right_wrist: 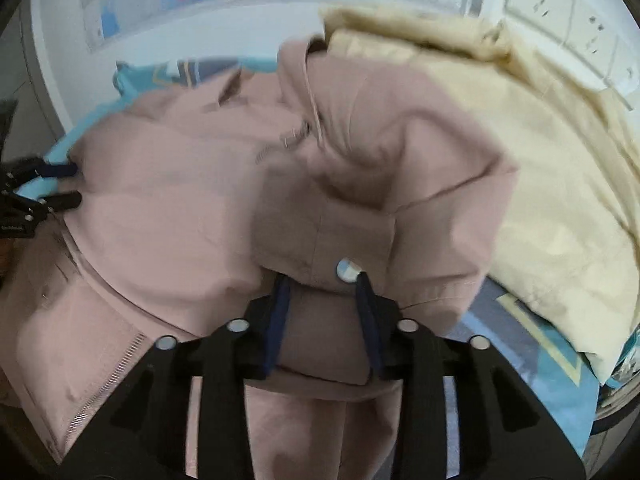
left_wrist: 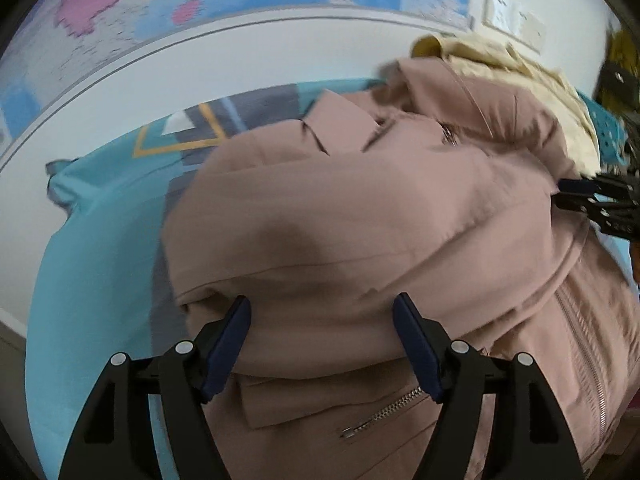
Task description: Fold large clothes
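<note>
A dusty-pink zip jacket (left_wrist: 360, 208) lies bunched on a teal bedsheet (left_wrist: 100, 248). My left gripper (left_wrist: 322, 312) stands open just above its near fold. The cloth lies between the blue pads (left_wrist: 230, 332), and they do not press it. In the right wrist view my right gripper (right_wrist: 323, 280) is shut on a thick fold of the jacket (right_wrist: 180, 184), by a silver snap button (right_wrist: 346, 270). That cloth fills the gap between its fingers. Each gripper also shows at the edge of the other view: the right gripper (left_wrist: 592, 196), the left gripper (right_wrist: 60, 186).
A cream-coloured garment (right_wrist: 540, 168) lies heaped behind and to the right of the jacket, also seen as the cream garment (left_wrist: 500, 60). A wall map (left_wrist: 120, 8) and wall sockets (right_wrist: 560, 12) back the bed. Bare patterned sheet (right_wrist: 532, 352) shows at the right.
</note>
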A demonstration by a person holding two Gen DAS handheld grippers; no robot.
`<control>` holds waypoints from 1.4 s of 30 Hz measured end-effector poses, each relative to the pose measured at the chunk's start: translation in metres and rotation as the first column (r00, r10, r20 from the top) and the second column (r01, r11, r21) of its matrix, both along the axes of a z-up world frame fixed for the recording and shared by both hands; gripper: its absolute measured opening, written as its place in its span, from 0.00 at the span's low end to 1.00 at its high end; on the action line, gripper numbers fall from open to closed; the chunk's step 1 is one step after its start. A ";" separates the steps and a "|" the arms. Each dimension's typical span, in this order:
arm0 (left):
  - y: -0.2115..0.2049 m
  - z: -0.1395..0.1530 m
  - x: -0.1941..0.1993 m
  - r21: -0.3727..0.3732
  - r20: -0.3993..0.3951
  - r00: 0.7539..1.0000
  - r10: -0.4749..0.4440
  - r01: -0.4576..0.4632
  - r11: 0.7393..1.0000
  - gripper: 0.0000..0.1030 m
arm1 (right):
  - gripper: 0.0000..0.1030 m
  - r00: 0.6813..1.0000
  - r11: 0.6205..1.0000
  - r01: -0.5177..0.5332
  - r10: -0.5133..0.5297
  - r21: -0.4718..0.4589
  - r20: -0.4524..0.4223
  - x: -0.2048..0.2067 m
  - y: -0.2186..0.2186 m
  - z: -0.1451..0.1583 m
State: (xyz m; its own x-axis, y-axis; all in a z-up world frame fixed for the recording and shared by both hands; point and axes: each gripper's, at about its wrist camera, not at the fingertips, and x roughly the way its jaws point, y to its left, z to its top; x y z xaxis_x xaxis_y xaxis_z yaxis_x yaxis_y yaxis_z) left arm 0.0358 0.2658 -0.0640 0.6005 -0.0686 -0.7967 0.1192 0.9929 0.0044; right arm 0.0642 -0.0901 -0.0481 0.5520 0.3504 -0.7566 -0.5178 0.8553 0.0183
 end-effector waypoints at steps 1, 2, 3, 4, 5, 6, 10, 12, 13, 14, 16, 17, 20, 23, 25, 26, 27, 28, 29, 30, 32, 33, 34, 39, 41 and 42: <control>0.002 0.003 -0.002 -0.012 0.009 1.000 0.002 -0.002 1.000 0.69 | 0.36 1.000 0.999 -0.013 0.012 0.033 0.012 -0.005 -0.001 0.008; 0.002 0.005 -0.003 -0.021 0.014 1.000 -0.001 0.001 1.000 0.69 | 0.38 0.999 0.998 -0.032 0.030 0.057 0.028 -0.010 -0.001 0.014; 0.001 0.006 -0.005 -0.023 0.017 1.000 -0.002 0.003 1.000 0.69 | 0.39 0.998 0.996 -0.058 0.055 0.069 0.041 -0.013 0.002 0.017; -0.001 0.006 -0.007 -0.024 0.020 1.000 -0.009 0.010 1.000 0.69 | 0.40 0.996 0.995 -0.076 0.073 0.067 0.046 -0.015 0.007 0.018; -0.004 0.005 -0.007 -0.021 0.021 1.000 -0.022 0.022 1.000 0.69 | 0.40 0.995 0.994 -0.092 0.090 0.051 0.046 -0.017 0.014 0.018; -0.007 0.003 -0.007 -0.014 0.020 0.999 -0.027 0.028 1.000 0.69 | 0.40 0.993 0.993 -0.115 0.115 0.025 0.034 -0.015 0.023 0.013; -0.014 -0.008 0.003 -0.010 -0.009 1.000 -0.025 0.025 1.000 0.70 | 0.39 0.991 0.988 -0.131 0.132 -0.076 0.004 0.005 0.049 -0.018; -0.015 -0.012 0.008 -0.001 -0.009 1.000 -0.019 0.019 1.000 0.73 | 0.38 0.992 0.982 -0.120 0.124 -0.144 0.017 0.019 0.056 -0.034; -0.015 -0.013 0.011 0.007 -0.008 1.000 -0.011 0.011 1.000 0.74 | 0.38 0.993 0.984 -0.112 0.117 -0.139 0.026 0.024 0.057 -0.034; -0.016 -0.014 0.015 0.026 -0.005 1.000 0.003 -0.003 1.000 0.75 | 0.38 0.994 0.986 -0.097 0.103 -0.137 0.040 0.030 0.058 -0.034; -0.018 -0.015 0.020 0.055 0.000 1.000 0.016 -0.016 0.998 0.76 | 0.39 0.996 0.989 -0.074 0.080 -0.129 0.043 0.039 0.059 -0.032; -0.017 -0.015 0.021 0.049 0.002 1.000 0.019 -0.019 0.999 0.77 | 0.39 0.997 0.991 -0.068 0.073 -0.119 0.040 0.041 0.059 -0.031; -0.013 -0.011 0.018 0.021 0.011 1.000 0.020 -0.020 1.000 0.78 | 0.41 0.997 0.992 -0.065 0.069 -0.111 0.037 0.037 0.053 -0.025; -0.012 -0.008 0.011 0.022 0.027 1.000 0.009 -0.010 1.000 0.78 | 0.47 0.997 0.996 -0.064 0.067 -0.062 0.048 0.023 0.040 -0.013; -0.015 -0.005 0.005 0.040 0.040 0.999 -0.008 0.006 0.999 0.78 | 0.52 0.996 0.997 -0.073 0.074 -0.021 0.053 0.013 0.027 -0.004; -0.017 -0.004 0.002 0.040 0.043 0.999 -0.016 0.015 0.999 0.78 | 0.56 0.995 0.997 -0.083 0.083 0.005 0.049 0.006 0.022 0.000; -0.018 -0.003 0.000 0.034 0.044 0.999 -0.027 0.026 0.999 0.78 | 0.58 0.994 0.995 -0.099 0.098 0.029 0.041 -0.002 0.019 0.002; -0.019 -0.003 -0.001 0.027 0.046 0.998 -0.045 0.044 0.999 0.78 | 0.59 0.993 0.993 -0.112 0.111 0.037 0.035 -0.006 0.018 0.003; -0.022 -0.005 -0.002 0.039 0.047 0.997 -0.054 0.052 0.998 0.78 | 0.59 0.992 0.992 -0.124 0.123 0.027 0.033 -0.011 0.019 0.001; -0.024 -0.007 -0.001 0.058 0.043 0.998 -0.050 0.048 0.997 0.79 | 0.59 0.992 0.992 -0.125 0.125 0.010 0.033 -0.013 0.021 -0.002; -0.024 -0.015 0.005 0.086 0.024 1.000 -0.020 0.018 0.996 0.79 | 0.59 0.994 0.994 -0.106 0.107 -0.036 0.016 -0.012 0.026 -0.017; -0.023 -0.017 0.006 0.088 0.025 1.000 -0.011 0.009 0.996 0.79 | 0.59 0.995 0.994 -0.097 0.097 -0.052 0.002 -0.010 0.026 -0.024; -0.023 -0.017 0.007 0.086 0.028 1.000 -0.004 0.002 0.996 0.79 | 0.58 0.996 0.994 -0.089 0.089 -0.061 -0.001 -0.008 0.030 -0.029; -0.028 -0.011 0.003 0.116 0.047 0.999 0.003 -0.008 0.993 0.79 | 0.58 0.998 0.997 -0.067 0.068 -0.028 0.014 -0.008 0.032 -0.025; -0.029 -0.008 0.000 0.120 0.051 0.999 -0.004 -0.002 0.993 0.79 | 0.58 0.997 0.997 -0.078 0.078 0.001 0.009 -0.015 0.026 -0.020; -0.029 -0.007 -0.001 0.118 0.053 0.999 -0.005 -0.001 0.993 0.79 | 0.58 0.996 0.996 -0.085 0.085 0.016 0.011 -0.019 0.024 -0.016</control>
